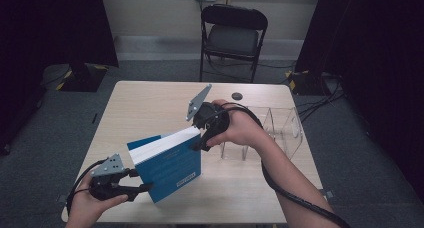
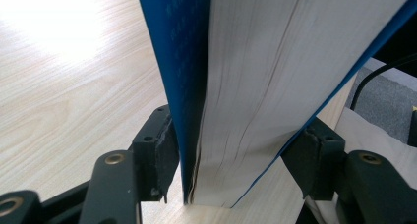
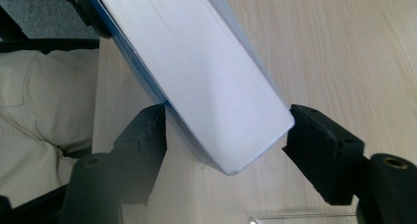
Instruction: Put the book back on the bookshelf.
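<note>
The blue book (image 1: 167, 163) stands tilted on the table (image 1: 150, 103), near its front edge, clamped at its lower corner by the left gripper (image 1: 142, 180); the right gripper (image 1: 200, 140) brackets the top corner, its pads seemingly just touching, so the book may twist or topple.

High view: fixed above the near side, facing forward and down over the whole table (image 1: 150, 103), far back. Left gripper view: low, very close, looking along the table at the book (image 2: 246, 86). Right gripper view: close, looking down on the same book (image 3: 196, 71); all three share it.
</note>
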The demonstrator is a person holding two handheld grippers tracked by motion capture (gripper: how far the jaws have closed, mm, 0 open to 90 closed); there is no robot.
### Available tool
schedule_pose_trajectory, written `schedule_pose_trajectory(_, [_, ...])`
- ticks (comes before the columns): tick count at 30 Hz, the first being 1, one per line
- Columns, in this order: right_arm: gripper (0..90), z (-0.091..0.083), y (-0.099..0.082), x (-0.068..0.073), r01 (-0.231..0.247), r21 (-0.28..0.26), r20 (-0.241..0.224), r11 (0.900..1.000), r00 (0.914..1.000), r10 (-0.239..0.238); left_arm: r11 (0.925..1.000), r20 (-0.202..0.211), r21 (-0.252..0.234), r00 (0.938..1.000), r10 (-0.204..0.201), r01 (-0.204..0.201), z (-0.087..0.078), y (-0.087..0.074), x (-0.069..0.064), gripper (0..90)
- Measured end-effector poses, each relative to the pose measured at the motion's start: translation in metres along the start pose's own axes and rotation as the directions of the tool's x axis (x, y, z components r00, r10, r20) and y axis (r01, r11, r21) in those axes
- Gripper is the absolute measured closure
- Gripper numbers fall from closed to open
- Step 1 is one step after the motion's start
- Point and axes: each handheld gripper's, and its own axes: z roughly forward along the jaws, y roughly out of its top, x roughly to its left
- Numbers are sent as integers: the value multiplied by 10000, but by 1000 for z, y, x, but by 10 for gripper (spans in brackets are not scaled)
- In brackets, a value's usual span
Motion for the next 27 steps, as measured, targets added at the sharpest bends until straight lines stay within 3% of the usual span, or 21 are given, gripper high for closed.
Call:
schedule_pose_trajectory(20, [399,8,10,4,463,334,-316,9984,9985,-453,10000,-44,87,10000,37,-37,2,-2,1,415])
schedule_pose_trajectory(22, [421,8,9,3,578,327,-335,9978,9978,-567,9999,-69,111,10000,24,-23,2,-2,1,417])
schedule_pose_trajectory(27, [543,2,5,-1,332,347,-707,9988,9970,-307,9998,-243,201,9997,83,-78,2,-3,2,417])
